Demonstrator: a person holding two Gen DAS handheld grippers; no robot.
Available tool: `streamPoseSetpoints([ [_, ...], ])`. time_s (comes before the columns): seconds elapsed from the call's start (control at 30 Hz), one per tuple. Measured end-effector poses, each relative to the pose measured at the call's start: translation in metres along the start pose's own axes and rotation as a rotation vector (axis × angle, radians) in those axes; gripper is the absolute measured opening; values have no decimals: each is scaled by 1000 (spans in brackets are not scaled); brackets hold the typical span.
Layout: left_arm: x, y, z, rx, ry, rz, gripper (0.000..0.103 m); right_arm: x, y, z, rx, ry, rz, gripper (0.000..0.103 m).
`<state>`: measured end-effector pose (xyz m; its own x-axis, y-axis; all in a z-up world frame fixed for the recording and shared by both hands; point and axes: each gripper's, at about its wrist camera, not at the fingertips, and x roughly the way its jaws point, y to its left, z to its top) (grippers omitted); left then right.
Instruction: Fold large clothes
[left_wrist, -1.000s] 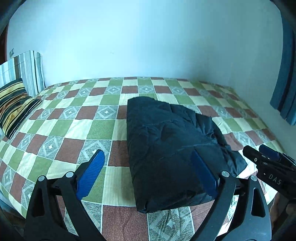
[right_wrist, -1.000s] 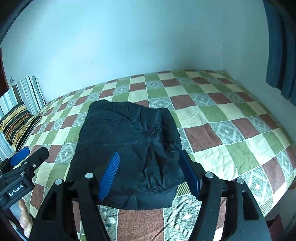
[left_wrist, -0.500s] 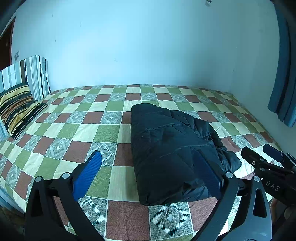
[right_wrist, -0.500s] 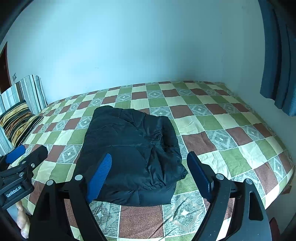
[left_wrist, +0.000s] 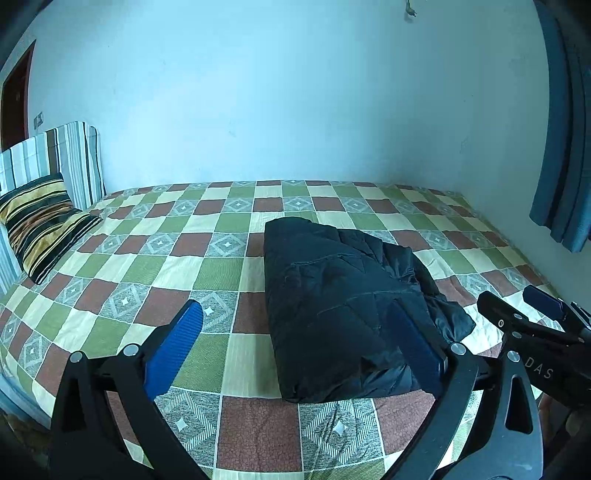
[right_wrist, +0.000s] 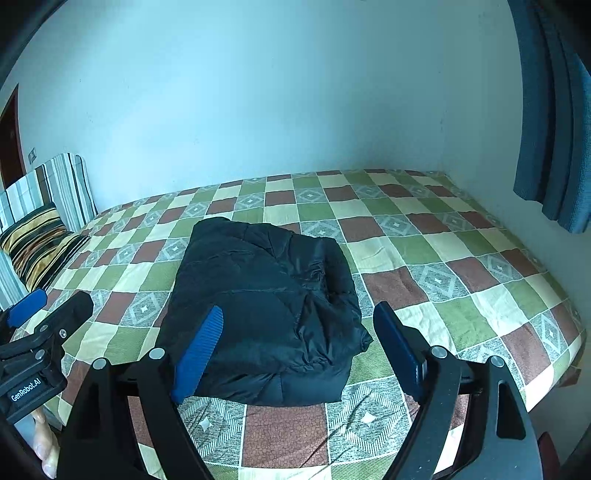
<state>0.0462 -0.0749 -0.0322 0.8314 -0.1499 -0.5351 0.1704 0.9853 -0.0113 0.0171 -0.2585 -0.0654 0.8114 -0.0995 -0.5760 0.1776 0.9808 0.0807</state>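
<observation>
Jacket (left_wrist: 343, 310) first: a big black padded one, quilted, folded into a thick block that lies on the bed (left_wrist: 155, 266) a little toward the near edge, square to the checked cover. It looks light for its bulk, soft and springy, and the shell has a sheen that suggests it slides easily, both on itself and between smooth pads. A bundle like this probably wants to puff open again once released, so any further fold would need pressing flat rather than a mere flip. The best places to take hold seem to be the firm folded edge along the near side and the left side, where several layers stack and can be pinched together; the loose crumpled flap at the near right corner is thin and would likely pull out alone, undoing the fold. At the head of the bed a striped pillow (left_wrist: 40, 221) sits well apart from the jacket. The left tool (left_wrist: 295, 350) has been spreading its jaws and now stands wide apart with nothing between them. The right tool (right_wrist: 306, 350) has likewise just widened and holds nothing; both hang above the near edge of the bundle, not touching it.
</observation>
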Motion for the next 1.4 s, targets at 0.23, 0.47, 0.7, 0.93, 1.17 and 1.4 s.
streamPoseSetpoints([
  [0.23,-6,1,0,-4,-8,8,100,-2,1,0,-1,-4,2,82],
  [0.47,-12,7,1,-18,-22,8,100,-3,6,-1,-11,-2,2,82],
  [0.7,-12,7,0,-8,-23,16,100,-3,7,-1,-13,-1,3,82],
  [0.93,-13,10,0,-19,-30,33,100,-2,7,-1,-12,0,4,82],
  [1.17,-10,11,0,-16,-25,37,100,-1,8,-2,-17,2,4,82],
  [1.4,-9,12,0,-21,-23,35,100,-1,9,-3,-18,5,3,82],
])
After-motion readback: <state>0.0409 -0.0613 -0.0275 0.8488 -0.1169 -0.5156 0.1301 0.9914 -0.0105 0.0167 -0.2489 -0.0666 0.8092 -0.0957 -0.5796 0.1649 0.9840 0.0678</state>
